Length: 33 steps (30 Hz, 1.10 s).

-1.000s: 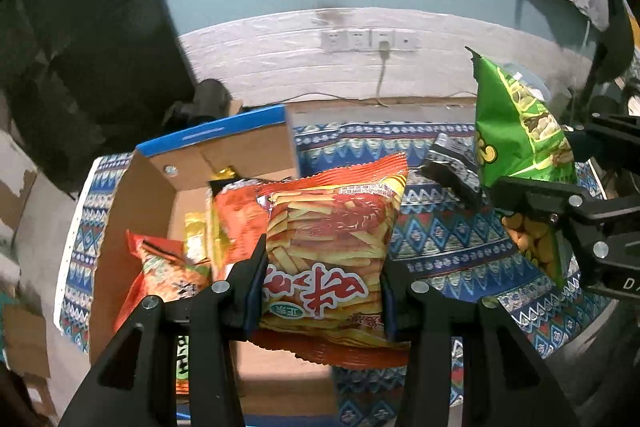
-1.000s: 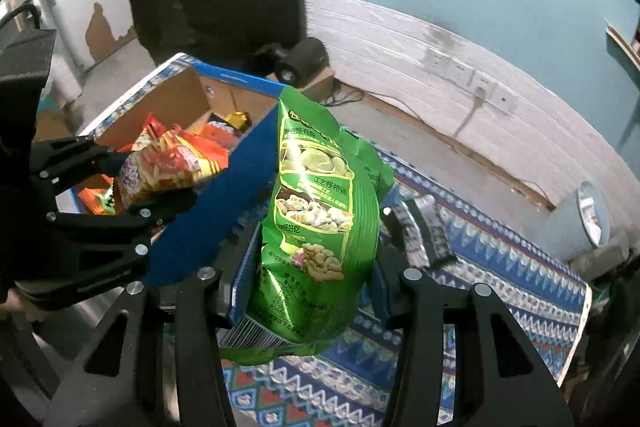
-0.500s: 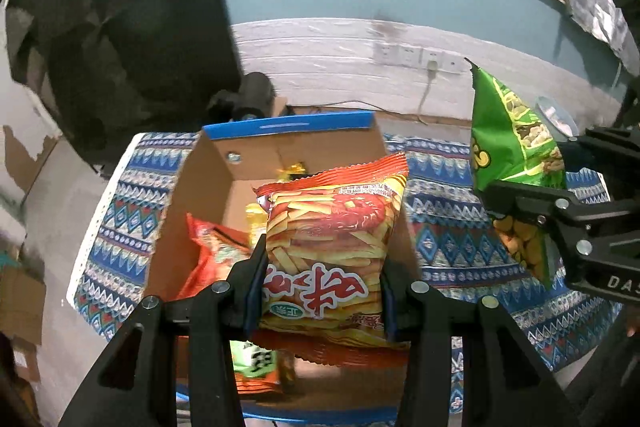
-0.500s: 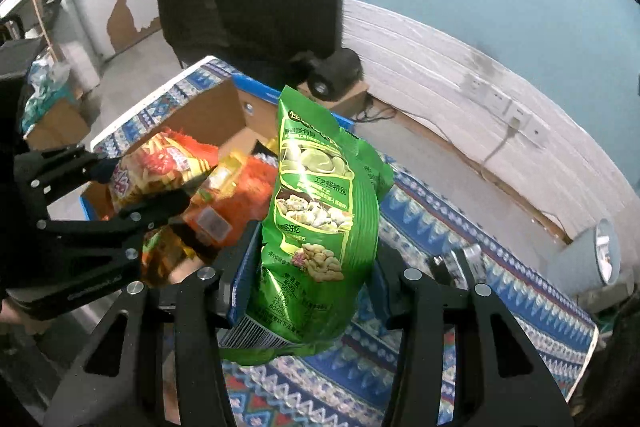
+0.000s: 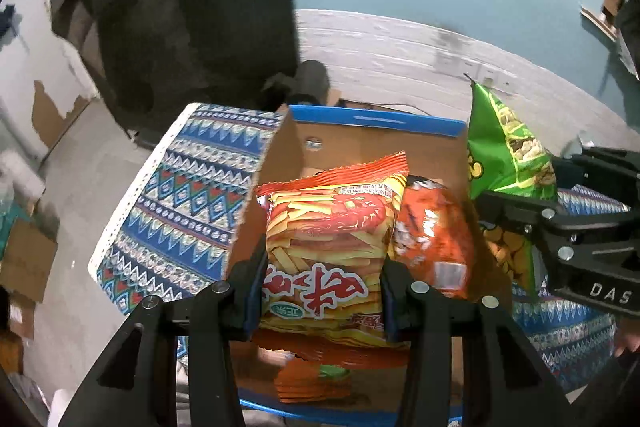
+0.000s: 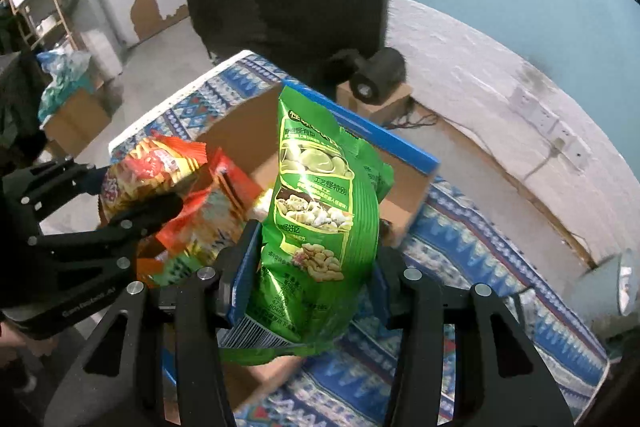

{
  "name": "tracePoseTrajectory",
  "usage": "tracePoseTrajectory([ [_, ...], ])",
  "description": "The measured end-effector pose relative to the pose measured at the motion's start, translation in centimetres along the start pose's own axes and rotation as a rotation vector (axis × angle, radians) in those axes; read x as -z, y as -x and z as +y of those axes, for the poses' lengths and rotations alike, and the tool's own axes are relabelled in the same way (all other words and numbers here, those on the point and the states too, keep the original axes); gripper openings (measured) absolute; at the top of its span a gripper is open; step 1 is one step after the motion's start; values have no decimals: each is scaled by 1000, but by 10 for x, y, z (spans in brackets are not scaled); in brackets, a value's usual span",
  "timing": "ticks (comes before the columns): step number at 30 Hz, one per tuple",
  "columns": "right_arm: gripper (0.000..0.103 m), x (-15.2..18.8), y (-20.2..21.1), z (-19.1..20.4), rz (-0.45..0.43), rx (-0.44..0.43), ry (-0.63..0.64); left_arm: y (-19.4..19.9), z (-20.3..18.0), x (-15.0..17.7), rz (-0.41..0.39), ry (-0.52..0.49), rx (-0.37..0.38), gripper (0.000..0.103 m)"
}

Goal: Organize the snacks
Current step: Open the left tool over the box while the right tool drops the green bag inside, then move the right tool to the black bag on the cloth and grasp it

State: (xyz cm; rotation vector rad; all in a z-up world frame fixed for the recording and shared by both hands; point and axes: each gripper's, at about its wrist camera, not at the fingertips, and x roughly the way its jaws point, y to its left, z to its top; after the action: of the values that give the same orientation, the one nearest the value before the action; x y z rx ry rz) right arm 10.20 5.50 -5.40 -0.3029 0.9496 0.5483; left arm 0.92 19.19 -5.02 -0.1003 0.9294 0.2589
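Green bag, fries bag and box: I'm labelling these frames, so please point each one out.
Green bag (image 6: 316, 211), right wrist view: middle of its printed front.
Fries bag (image 5: 328, 247), left wrist view: middle of its front.
Box (image 5: 372, 125), left wrist view: blue top edge of its far wall.

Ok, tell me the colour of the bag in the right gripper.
Green bag, printed with nuts and beans; clearest in the right wrist view.
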Motion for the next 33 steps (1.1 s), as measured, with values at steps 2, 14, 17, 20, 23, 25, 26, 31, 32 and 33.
tracePoseTrajectory([
  [2, 48, -5, -7, 5, 4, -11, -1, -2, 5, -1, 2, 15, -6, 47],
  [14, 72, -11, -11, 9, -9, -48, -7, -10, 14, -2, 25, 44, -69, 72],
  [17, 72, -9, -5, -1, -22, -40, -27, -6, 11, -4, 9, 39, -64, 73],
  [20, 76, -4, 1, -11, -23, -22, -40, -5, 3, -4, 12, 27, -42, 73],
  [23, 76, 4, 6, -22, -15, 3, -48, -2, -6, -4, 15, 13, -13, 73],
  [25, 76, 8, 10, -31, -13, 13, -59, 1, -14, -4, 9, -1, 0, 73],
  [26, 76, 10, 12, -35, -12, 18, -66, 3, -19, -5, 5, -12, 5, 73],
  [31, 76, 23, 24, -54, -9, 47, -84, 10, -47, -7, -10, -65, 29, 75],
  [32, 76, 25, 28, -59, -10, 52, -91, 11, -52, -7, -12, -76, 33, 75],
  [33, 76, 27, 30, -62, -10, 56, -96, 13, -59, -7, -16, -91, 34, 75],
])
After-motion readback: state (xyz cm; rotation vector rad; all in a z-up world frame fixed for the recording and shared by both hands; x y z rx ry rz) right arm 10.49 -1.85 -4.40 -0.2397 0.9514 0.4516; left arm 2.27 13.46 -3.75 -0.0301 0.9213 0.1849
